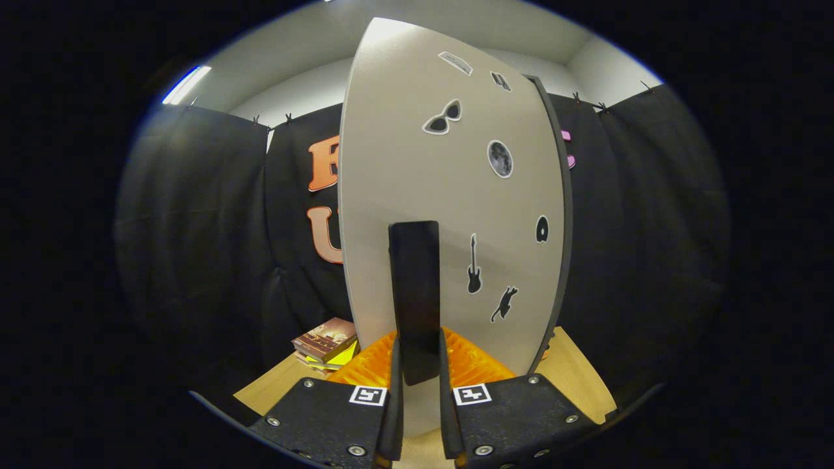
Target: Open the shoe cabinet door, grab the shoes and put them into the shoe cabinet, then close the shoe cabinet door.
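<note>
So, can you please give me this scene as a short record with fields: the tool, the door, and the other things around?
tool: tool, its fingers closed on the black handle
door: pale cabinet door, standing upright just ahead of the fingers
door surface: black stickers, among them sunglasses, moon, guitar, cat
beside the door: stack of books on the wooden floor
shoes: not seen
</note>
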Demonstrator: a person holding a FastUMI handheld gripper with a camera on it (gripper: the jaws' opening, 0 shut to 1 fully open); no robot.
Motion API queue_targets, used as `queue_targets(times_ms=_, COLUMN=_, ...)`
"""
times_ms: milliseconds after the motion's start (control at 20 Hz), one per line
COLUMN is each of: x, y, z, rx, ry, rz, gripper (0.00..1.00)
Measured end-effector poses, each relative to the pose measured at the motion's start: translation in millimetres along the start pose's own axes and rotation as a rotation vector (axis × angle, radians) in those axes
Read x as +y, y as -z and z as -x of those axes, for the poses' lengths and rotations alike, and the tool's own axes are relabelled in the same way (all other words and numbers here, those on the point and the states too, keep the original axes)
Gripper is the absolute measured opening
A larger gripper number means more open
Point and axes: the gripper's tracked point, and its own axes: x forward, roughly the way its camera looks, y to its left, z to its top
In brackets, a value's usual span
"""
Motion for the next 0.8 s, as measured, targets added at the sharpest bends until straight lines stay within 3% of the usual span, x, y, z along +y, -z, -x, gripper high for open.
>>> queue_targets(times_ms=300, x=-28, y=1, z=24, rx=-0.007, ry=0.062, rz=-0.011, gripper=0.20)
queue_targets(times_ms=600, x=-66, y=2, z=38, rx=-0.014, ry=0.211, rz=0.037, gripper=0.11)
queue_targets(times_ms=800, x=-85, y=2, z=50, rx=-0.011, ry=0.268, rz=0.041, gripper=0.10)
